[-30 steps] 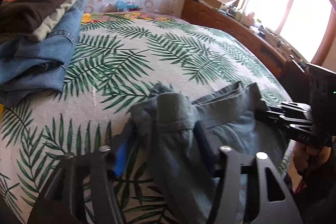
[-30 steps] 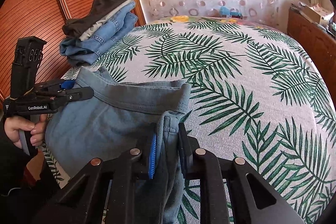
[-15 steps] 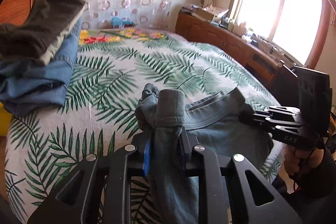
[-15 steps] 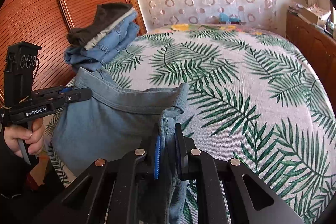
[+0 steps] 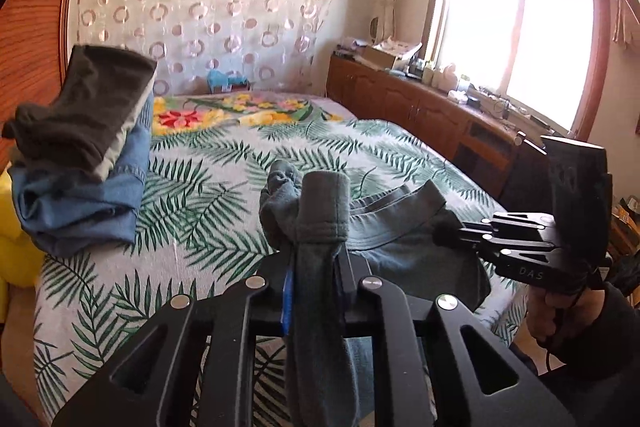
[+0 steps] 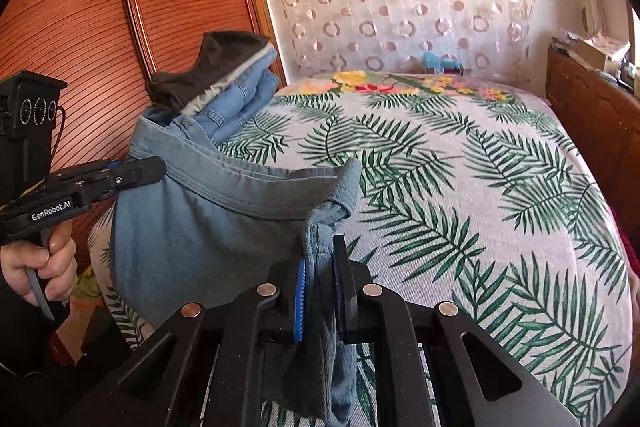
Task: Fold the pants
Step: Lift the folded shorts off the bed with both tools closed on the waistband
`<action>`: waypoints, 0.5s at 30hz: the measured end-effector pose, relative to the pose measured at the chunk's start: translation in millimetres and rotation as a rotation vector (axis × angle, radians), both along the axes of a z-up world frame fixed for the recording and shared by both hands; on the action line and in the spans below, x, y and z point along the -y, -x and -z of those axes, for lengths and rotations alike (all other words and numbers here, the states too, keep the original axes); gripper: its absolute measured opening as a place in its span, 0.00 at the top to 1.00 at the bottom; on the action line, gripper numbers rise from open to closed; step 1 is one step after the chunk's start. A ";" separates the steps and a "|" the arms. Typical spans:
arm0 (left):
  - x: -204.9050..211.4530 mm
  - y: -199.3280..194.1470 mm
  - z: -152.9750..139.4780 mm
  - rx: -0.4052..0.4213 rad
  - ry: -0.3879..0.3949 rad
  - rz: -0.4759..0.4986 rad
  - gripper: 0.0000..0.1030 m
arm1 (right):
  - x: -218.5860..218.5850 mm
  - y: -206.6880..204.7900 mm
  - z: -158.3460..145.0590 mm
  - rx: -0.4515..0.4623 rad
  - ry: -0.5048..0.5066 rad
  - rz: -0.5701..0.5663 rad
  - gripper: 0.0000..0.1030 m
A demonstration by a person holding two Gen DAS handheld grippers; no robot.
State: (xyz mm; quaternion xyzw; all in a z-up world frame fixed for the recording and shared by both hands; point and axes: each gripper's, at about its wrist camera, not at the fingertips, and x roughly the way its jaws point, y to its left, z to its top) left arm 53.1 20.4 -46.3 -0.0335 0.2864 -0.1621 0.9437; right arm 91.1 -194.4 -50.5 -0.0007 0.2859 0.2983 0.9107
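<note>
Your left gripper [image 5: 314, 279] is clamped tight on one end of the waistband of the grey-blue pants [image 6: 208, 223], and your right gripper [image 6: 320, 283] is pinched closed on the other end. The pants hang stretched between them, raised over the near edge of the palm-leaf bedspread [image 6: 460, 195], with a stack of folded clothes [image 5: 80, 155] lying on the bed's left side

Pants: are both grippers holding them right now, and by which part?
Yes. The left gripper and the right gripper are each shut on the pants at the waistband, one at each end of it.
</note>
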 end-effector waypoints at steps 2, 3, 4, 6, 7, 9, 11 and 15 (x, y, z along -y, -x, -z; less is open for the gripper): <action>0.8 0.9 -6.6 0.019 0.001 0.001 0.84 | 2.1 1.7 -3.6 0.009 -0.003 0.001 0.89; 0.6 1.1 -9.4 0.027 0.004 0.001 0.84 | 2.4 1.7 -5.7 0.013 -0.005 0.002 0.89; 0.0 1.3 -12.5 0.037 0.007 0.001 0.84 | 3.5 2.5 -8.7 0.020 -0.005 0.001 0.89; -0.6 1.6 -17.2 0.053 0.009 0.001 0.84 | 4.9 3.3 -14.3 0.035 -0.003 -0.001 0.89; -0.7 1.5 -19.6 0.060 0.008 0.001 0.84 | 6.2 3.8 -18.2 0.043 -0.003 -0.002 0.89; -1.2 0.7 -23.2 0.071 0.005 0.000 0.84 | 8.5 4.0 -25.7 0.061 -0.004 -0.004 0.89; -2.0 -0.8 -26.9 0.083 -0.001 -0.002 0.84 | 9.8 4.0 -32.8 0.078 -0.006 -0.005 0.89; -6.6 -2.8 -31.2 0.099 -0.004 -0.007 0.84 | 9.9 1.3 -42.4 0.101 -0.008 -0.011 0.89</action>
